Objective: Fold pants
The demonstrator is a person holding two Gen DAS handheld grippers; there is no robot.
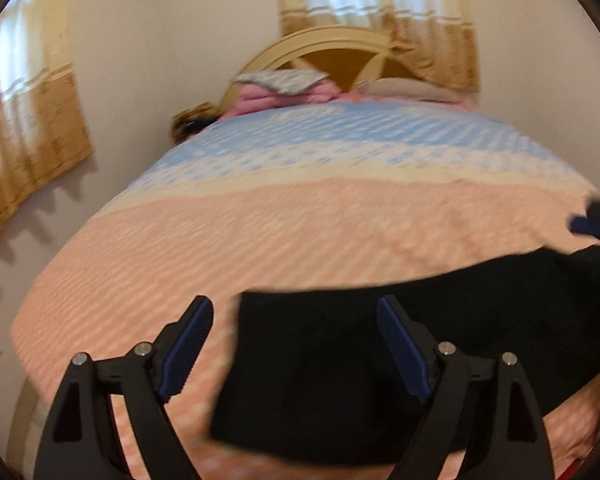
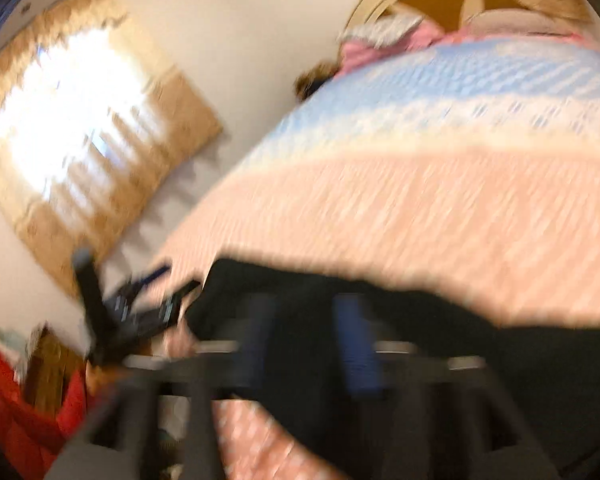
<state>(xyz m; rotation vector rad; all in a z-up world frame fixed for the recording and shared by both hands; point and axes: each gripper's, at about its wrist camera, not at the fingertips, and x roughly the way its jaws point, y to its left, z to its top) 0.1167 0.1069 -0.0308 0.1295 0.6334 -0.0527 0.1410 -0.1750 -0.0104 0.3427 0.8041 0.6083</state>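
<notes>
Ahead of my fingers: bed point(image 1: 300, 216) under a peach-and-blue bedspread. Beyond it, a cream arched headboard point(image 1: 340, 46), pink bedding point(image 1: 256, 96), grey patterned cloth point(image 1: 280, 79). Tan curtains point(image 1: 32, 120) hang left. Red fabric point(image 2: 16, 396) sits low left.

Black plastic left gripper point(image 1: 294, 344) with two long fingers, bumpy blue pads point(image 1: 188, 350), round silver screws. Blurry right gripper point(image 2: 304, 344): black, blue pads too.

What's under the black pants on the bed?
The black pants lie on the pink-and-blue bedspread, which shows all around them. Whatever sits right beneath the cloth is covered, so I can't tell if anything else hides there.
</notes>
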